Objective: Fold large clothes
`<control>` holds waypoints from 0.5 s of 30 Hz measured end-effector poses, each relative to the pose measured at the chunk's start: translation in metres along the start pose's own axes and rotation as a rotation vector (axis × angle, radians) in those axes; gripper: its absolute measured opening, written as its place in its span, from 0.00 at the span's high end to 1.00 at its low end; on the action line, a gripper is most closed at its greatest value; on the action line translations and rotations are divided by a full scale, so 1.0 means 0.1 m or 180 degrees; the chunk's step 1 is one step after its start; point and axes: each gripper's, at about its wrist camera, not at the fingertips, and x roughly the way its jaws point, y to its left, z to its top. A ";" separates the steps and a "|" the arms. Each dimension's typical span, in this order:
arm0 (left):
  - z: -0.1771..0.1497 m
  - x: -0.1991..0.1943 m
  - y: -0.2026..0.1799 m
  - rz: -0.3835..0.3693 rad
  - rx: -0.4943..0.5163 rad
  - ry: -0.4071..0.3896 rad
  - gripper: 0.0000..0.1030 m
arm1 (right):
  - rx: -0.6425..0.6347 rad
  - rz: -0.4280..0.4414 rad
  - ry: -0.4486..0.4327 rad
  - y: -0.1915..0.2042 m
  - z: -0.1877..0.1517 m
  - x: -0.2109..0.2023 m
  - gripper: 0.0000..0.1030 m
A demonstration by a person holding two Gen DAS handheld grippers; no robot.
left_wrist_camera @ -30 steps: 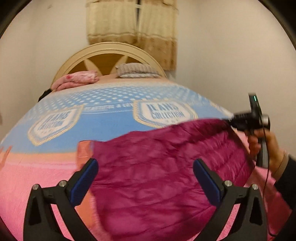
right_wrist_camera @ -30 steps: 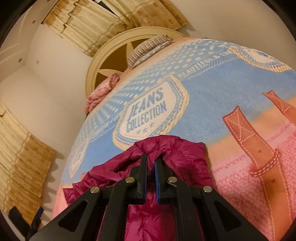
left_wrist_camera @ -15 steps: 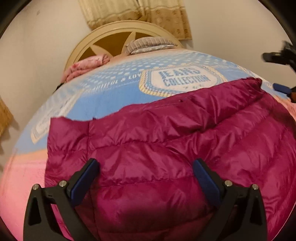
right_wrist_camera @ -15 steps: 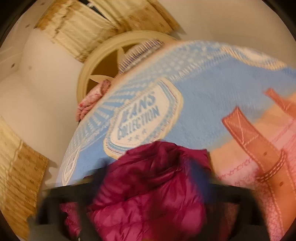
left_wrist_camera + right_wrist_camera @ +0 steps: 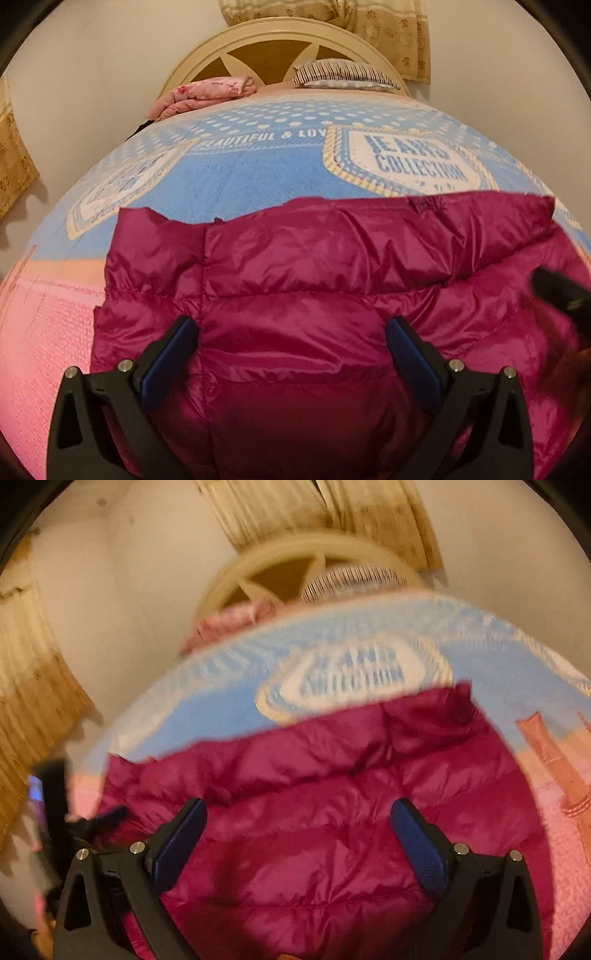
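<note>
A magenta quilted puffer jacket (image 5: 314,266) lies spread on the bed, its far edge roughly straight across the blue part of the cover. My left gripper (image 5: 291,347) is open and empty, its jaws wide apart just above the jacket's near part. My right gripper (image 5: 297,834) is also open and empty over the jacket (image 5: 332,786); that view is motion-blurred. The right gripper shows as a dark blur at the right edge of the left wrist view (image 5: 557,295), and the left gripper as a dark blur at the left of the right wrist view (image 5: 55,805).
The bed cover (image 5: 258,173) is blue with "JEANS COLLECTION" badges and pink near me. A folded pink cloth (image 5: 203,94) and a striped pillow (image 5: 343,74) lie against the cream headboard (image 5: 266,40). Curtains hang behind and at the left.
My right gripper has let go of the jacket corner and opened wide. The jacket has dropped flat on the bed. Both grippers have moved in over it.
</note>
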 end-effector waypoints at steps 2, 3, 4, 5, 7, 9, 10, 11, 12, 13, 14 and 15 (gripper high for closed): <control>0.07 -0.01 0.01 -0.0004 -0.0032 -0.0072 0.00 | 0.0060 -0.0031 0.0099 -0.07 -0.01 0.14 0.03; 0.11 -0.01 0.01 0.0025 -0.0001 -0.0141 0.00 | 0.0063 -0.0058 0.0116 -0.10 -0.02 0.18 0.03; 0.14 0.00 0.00 0.0062 0.0048 -0.0171 0.00 | 0.0028 -0.0110 0.0135 -0.10 -0.04 0.23 0.03; 0.17 0.03 -0.01 0.0094 0.0085 -0.0178 0.00 | -0.0008 -0.0153 0.0156 -0.10 -0.06 0.27 0.03; 0.19 0.12 -0.01 0.0090 0.0086 -0.0132 0.00 | -0.0052 -0.0222 0.0192 -0.08 -0.09 0.34 0.03; 0.20 0.19 0.01 0.0089 0.0056 -0.0119 0.00 | -0.0035 -0.0231 0.0189 -0.09 -0.09 0.35 0.03; 0.21 0.22 0.01 0.0087 0.0050 -0.0115 0.00 | -0.0016 -0.0228 0.0196 -0.11 -0.09 0.36 0.03; 0.21 0.25 0.01 0.0091 0.0049 -0.0102 0.00 | 0.0006 -0.0222 0.0197 -0.11 -0.09 0.36 0.03; 0.22 0.28 0.01 0.0078 0.0040 -0.0085 0.00 | 0.0020 -0.0217 0.0200 -0.11 -0.09 0.38 0.03; 0.22 0.31 0.02 0.0060 0.0031 -0.0069 0.00 | 0.0044 -0.0207 0.0209 -0.13 -0.09 0.38 0.03; 0.22 0.33 0.03 0.0037 0.0011 -0.0049 0.00 | 0.0067 -0.0195 0.0210 -0.15 -0.10 0.39 0.03; 0.21 0.35 0.05 0.0014 -0.0022 -0.0032 0.00 | 0.0083 -0.0189 0.0210 -0.14 -0.10 0.38 0.03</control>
